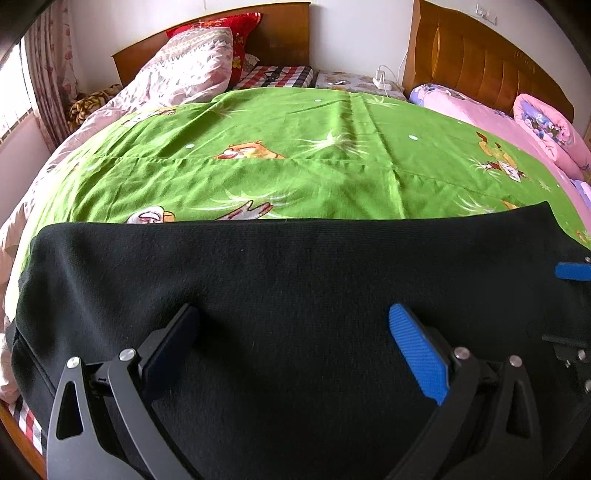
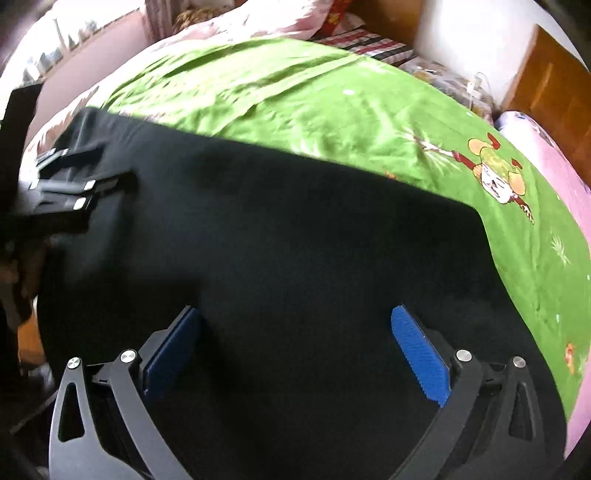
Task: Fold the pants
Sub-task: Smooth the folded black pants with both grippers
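Observation:
Black pants lie flat across the near part of a green cartoon-print bedspread, folded into a broad rectangle. My left gripper hovers open just over the cloth, its blue pads wide apart and holding nothing. In the right wrist view the same pants fill the frame, and my right gripper is also open above them with nothing between its fingers. The left gripper shows at that view's left edge over the pants' far end. A blue fingertip of the right gripper peeks in at the left view's right edge.
Pillows and a pink patterned quilt are piled at the wooden headboard. A pink quilt lies on the right beside a second headboard. A charger and cable sit between the beds. The bed's wooden edge runs near left.

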A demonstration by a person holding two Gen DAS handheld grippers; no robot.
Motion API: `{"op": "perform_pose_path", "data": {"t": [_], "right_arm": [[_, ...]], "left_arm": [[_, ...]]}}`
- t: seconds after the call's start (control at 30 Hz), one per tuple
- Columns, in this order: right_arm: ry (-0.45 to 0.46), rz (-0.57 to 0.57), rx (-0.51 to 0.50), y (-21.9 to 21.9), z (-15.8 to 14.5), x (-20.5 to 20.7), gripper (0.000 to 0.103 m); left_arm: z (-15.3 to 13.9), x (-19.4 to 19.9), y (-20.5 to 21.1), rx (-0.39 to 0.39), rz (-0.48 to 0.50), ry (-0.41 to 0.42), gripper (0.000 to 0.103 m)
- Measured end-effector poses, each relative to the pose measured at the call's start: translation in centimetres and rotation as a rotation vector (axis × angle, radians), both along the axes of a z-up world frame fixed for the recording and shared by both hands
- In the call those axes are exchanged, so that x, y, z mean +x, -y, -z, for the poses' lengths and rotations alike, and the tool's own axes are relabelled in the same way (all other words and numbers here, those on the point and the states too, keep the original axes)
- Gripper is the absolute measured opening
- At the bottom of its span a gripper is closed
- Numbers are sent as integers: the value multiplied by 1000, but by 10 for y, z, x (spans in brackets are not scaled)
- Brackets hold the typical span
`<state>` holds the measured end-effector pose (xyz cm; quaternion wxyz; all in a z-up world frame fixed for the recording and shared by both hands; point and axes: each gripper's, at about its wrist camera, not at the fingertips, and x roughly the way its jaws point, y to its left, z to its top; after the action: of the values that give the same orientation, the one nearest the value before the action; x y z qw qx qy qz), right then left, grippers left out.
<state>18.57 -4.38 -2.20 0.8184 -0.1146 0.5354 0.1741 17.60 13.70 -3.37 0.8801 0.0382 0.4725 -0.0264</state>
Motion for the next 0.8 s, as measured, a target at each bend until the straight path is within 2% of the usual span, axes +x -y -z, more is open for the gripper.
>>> {"op": "perform_pose_path", "data": {"t": [0.1,0.17,0.23,0.3,0.4,0.5,0.6,0.7,0.8], "right_arm": [[53,66,0,10,-7,7,99],[86,141,37,17,-11,28,99],[88,189,72,21,-7,50,99],[61,219,31,21,6,67,99],[69,214,32,17,5,76,99],[137,251,98,28,-13,61,99],[205,233,40,42,-31,20,99],[182,263,-5,71,-31,-2,99],[98,347,-73,117,-9,-16,99]], "left_arm": [[0,0,-2,-1,0,3,102],[0,0,-1,1,-1,5,102],[0,-1,-1,1,-1,5,102],[0,-1,0,1,-1,5,102],[0,-1,0,1,-2,5,102],[0,-1,0,1,-1,6,102],[0,-1,1,1,-2,6,102],[0,-2,1,3,-3,6,102],[1,-1,0,2,-2,6,102]]}}
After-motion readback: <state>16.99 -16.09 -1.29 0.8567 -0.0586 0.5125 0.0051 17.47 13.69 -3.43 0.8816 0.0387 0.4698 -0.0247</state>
